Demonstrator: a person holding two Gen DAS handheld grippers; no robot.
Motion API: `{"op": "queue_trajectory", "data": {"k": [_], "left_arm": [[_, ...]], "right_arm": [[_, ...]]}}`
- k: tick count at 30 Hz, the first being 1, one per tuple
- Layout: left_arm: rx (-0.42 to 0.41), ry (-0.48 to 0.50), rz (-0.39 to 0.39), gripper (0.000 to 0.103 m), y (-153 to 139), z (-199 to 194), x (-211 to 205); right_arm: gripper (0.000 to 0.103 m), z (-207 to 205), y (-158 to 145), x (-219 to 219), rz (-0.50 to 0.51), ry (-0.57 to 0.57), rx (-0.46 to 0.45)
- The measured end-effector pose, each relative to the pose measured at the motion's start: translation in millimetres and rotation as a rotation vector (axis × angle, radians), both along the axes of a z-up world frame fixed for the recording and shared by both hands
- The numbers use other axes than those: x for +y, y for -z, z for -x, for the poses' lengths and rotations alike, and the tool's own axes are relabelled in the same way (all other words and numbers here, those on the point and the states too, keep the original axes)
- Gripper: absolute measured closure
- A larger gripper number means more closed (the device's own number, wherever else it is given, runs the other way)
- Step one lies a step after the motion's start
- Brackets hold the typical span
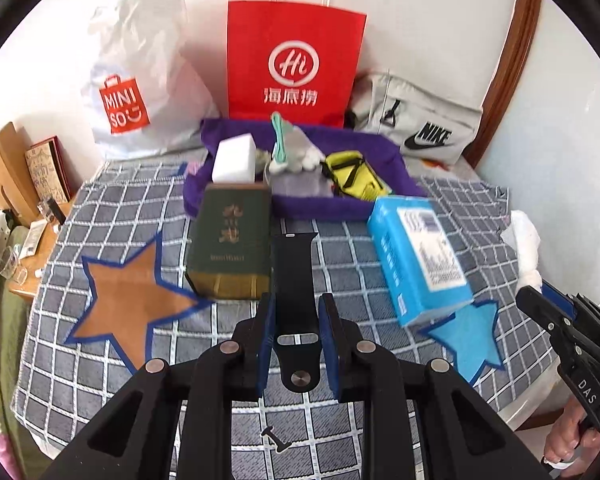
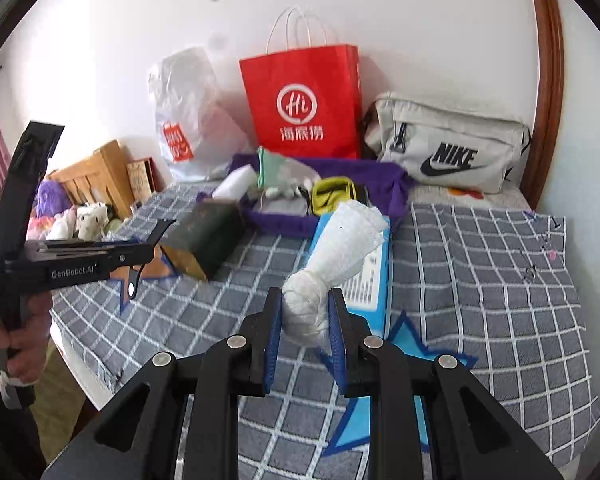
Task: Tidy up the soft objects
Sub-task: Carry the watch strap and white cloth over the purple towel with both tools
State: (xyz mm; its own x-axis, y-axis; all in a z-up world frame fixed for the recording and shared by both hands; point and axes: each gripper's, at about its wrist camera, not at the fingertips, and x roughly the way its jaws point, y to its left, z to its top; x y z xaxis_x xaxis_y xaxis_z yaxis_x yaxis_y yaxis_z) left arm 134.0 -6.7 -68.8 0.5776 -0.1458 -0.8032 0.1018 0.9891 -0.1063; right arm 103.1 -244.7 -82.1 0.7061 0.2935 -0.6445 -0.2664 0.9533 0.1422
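My left gripper [image 1: 296, 308] is shut on a black watch strap [image 1: 294, 268] and holds it above the checked blanket [image 1: 100, 360]; the strap points forward between a dark green box [image 1: 230, 240] and a blue box [image 1: 416, 256]. My right gripper [image 2: 304, 304] is shut on a knotted white cloth bundle [image 2: 336, 256], held over the blue box [image 2: 368, 280]. A purple fabric tray [image 1: 340, 204] further back holds a white block [image 1: 236, 160], a yellow-green pouch [image 1: 354, 172] and other soft items. The right gripper [image 1: 536, 304] also shows in the left wrist view, at the right edge.
A red paper bag [image 1: 296, 60], a white Miniso bag [image 1: 136, 76] and a grey Nike bag [image 1: 420, 120] stand against the wall behind the tray. An orange star [image 1: 128, 300] and a blue star [image 1: 472, 336] mark the blanket. A wooden rack [image 2: 96, 176] stands to the left.
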Motion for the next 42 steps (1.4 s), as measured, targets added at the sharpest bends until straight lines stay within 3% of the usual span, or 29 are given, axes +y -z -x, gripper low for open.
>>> {"op": "queue_trajectory", "data": {"k": [16,36,42], "left_arm": [[-0.042,-0.035,0.047,0.082,-30.0,-27.7,19.6],[-0.021,-0.026,0.064,0.082,-22.7,-89.8,13.3],[-0.004,-0.016,0.036,0.082,-17.4,-115.1,8.0]], "right_arm": [[0.081,-35.5,-36.0,13.5,0.04,0.013,-0.042],[0.08,-94.5,-40.1,20.2,0.009,0.032,-0.043],[0.08,-119.2,-35.2,21.8,0.002,0.037,-0.042]]}}
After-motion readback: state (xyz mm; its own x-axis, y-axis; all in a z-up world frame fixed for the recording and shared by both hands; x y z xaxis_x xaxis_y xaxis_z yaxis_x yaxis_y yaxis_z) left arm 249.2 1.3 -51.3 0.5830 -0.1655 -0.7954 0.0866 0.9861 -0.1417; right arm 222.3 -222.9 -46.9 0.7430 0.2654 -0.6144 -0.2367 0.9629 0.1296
